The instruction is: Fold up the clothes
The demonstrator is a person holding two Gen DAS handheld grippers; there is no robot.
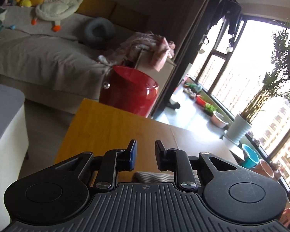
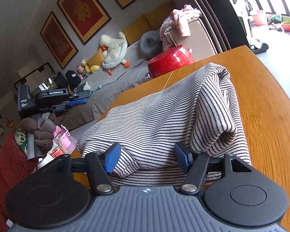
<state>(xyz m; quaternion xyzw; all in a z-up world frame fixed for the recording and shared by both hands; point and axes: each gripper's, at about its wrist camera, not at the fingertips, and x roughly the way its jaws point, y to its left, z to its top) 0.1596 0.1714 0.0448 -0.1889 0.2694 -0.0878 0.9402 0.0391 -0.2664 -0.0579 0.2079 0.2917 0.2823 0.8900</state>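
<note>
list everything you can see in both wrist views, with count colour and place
striped garment: 1, white with black stripes, bunched on the table
table: 1, orange-brown wood, under the garment
red stool: 1, glossy red, beyond the table's far edge
sofa: 1, grey cover, behind the stool
goose plush: 1, white with orange feet, on the sofa
neck pillow: 1, grey-blue, on the sofa
pink clothes: 1 pile, pink, draped over the sofa arm
framed pictures: 3, red with gold frames, on the wall
potted plant: 1, green in a white pot, by the window
left gripper: 1, black, open, empty, above the table
right gripper: 1, black with blue pads, open, either side of the garment's near fold
</note>
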